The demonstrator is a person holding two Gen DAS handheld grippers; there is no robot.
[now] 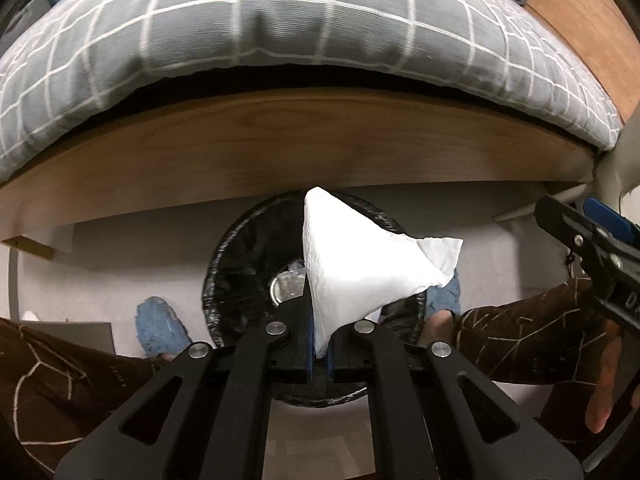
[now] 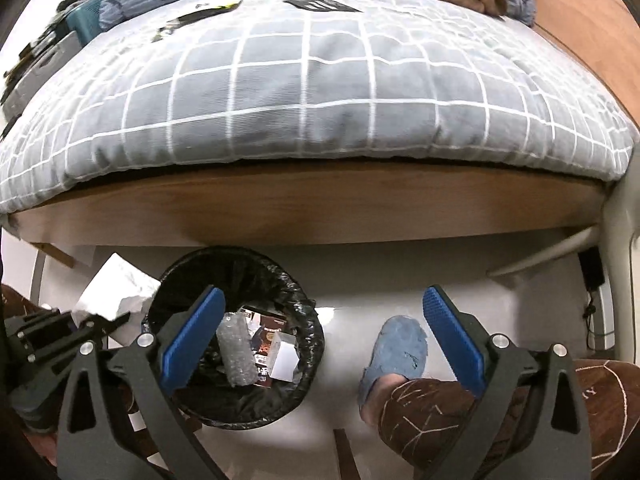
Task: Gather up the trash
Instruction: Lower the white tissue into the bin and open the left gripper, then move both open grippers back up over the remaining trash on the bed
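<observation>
My left gripper (image 1: pixel 320 344) is shut on a white paper towel (image 1: pixel 360 264), which it holds just above the open mouth of a round bin with a black liner (image 1: pixel 240 248). The right wrist view shows that bin (image 2: pixel 308 320) holding a roll of bubble wrap (image 2: pixel 236 356) and small boxes (image 2: pixel 276 344). There the paper towel (image 2: pixel 116 284) and the left gripper (image 2: pixel 100 324) sit at the bin's left rim. My right gripper (image 2: pixel 323 292) is open with nothing between its blue pads (image 2: pixel 452 336). It hangs over the bin's right edge and the floor beside it.
A bed with a grey checked cover (image 2: pixel 320 80) and a wooden side rail (image 2: pixel 320 208) runs right behind the bin. The person's feet in blue slippers (image 2: pixel 400 348) and brown trouser legs (image 2: pixel 440 420) flank the bin. Dark flat items (image 2: pixel 320 2) lie on the bed.
</observation>
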